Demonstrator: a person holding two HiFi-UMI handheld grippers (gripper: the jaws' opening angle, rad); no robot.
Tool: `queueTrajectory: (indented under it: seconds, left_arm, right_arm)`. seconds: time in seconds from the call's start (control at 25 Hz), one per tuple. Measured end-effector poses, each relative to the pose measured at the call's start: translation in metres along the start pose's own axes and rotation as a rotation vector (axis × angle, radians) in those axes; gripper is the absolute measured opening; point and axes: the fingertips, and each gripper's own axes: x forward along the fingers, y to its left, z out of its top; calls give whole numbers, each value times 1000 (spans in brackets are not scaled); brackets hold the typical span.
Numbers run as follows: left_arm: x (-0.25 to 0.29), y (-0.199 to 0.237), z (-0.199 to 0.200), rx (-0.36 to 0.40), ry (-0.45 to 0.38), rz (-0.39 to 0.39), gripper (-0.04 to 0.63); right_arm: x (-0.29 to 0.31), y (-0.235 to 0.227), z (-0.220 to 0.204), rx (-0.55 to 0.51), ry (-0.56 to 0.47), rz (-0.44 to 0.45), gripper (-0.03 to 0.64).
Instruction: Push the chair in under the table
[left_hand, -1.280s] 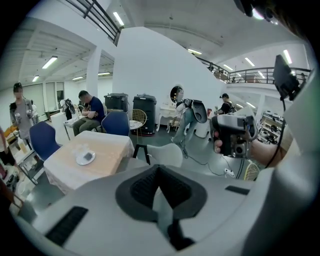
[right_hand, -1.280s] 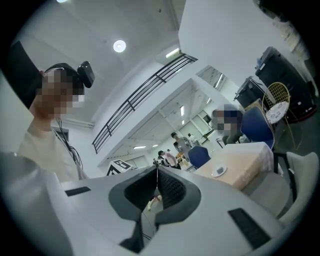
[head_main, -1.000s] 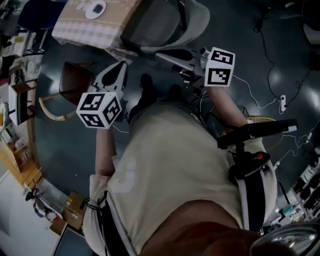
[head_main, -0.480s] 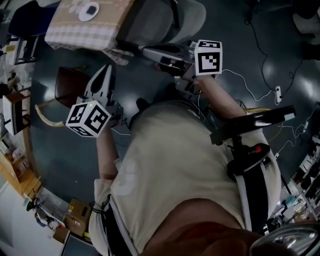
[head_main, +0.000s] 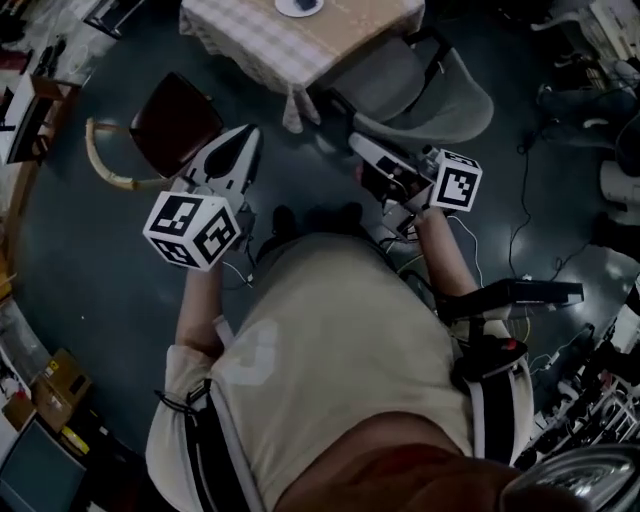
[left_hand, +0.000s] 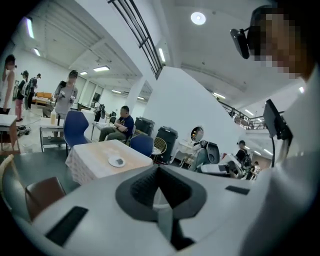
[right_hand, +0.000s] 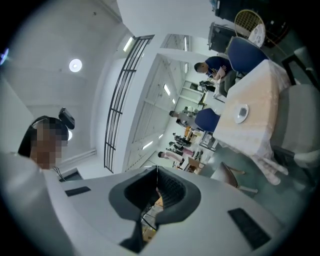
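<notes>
A table (head_main: 262, 40) with a checked cloth and a small plate (head_main: 299, 6) stands at the top of the head view. A grey office chair (head_main: 440, 92) sits at its right corner, its seat partly by the cloth. A brown wooden chair (head_main: 175, 120) stands apart on the left. My left gripper (head_main: 247, 134) is shut and empty, held in the air between the brown chair and the table. My right gripper (head_main: 356, 143) is also shut and empty, just in front of the grey chair. The left gripper view shows the table (left_hand: 95, 162) and the brown chair (left_hand: 44, 192) beyond the shut jaws.
Cables (head_main: 525, 215) trail over the dark floor at the right. Shelves and boxes (head_main: 55, 385) line the left edge. In the left gripper view, seated and standing people (left_hand: 120, 127), blue chairs (left_hand: 75, 129) and further tables lie beyond the table.
The head view has swung: table and both chairs now lie further right and lower. Both grippers moved with the body, the right one now left of the grey chair. Both stay shut.
</notes>
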Motion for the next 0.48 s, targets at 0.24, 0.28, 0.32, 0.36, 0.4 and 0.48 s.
queueTrajectory:
  seconds: [0.24,0.28,0.32,0.36,0.4,0.48]
  left_arm:
    - [-59,42,-10,-49,-69,52,6]
    - [-66,46,-11,-53,-81,59,6]
    - [-72,50,-11,-56,-94,64,6]
    - [-79,54,-11,-58,-107,69,6]
    - [-86,58,-11,-58,-119,75,6]
    - [-102,65,-13,-58,-139,91,6]
  right_arm:
    - [61,20,-48,-37,135,33,12]
    - [67,22,-52,-43,150,35,12]
    - [72,24,-56,-48,160,36,12]
    - [77,26,-60,-54,168,33,12]
    - [82,26,-64,-63,175,26,12]
    - [92,27,-74,-85,193,9,12]
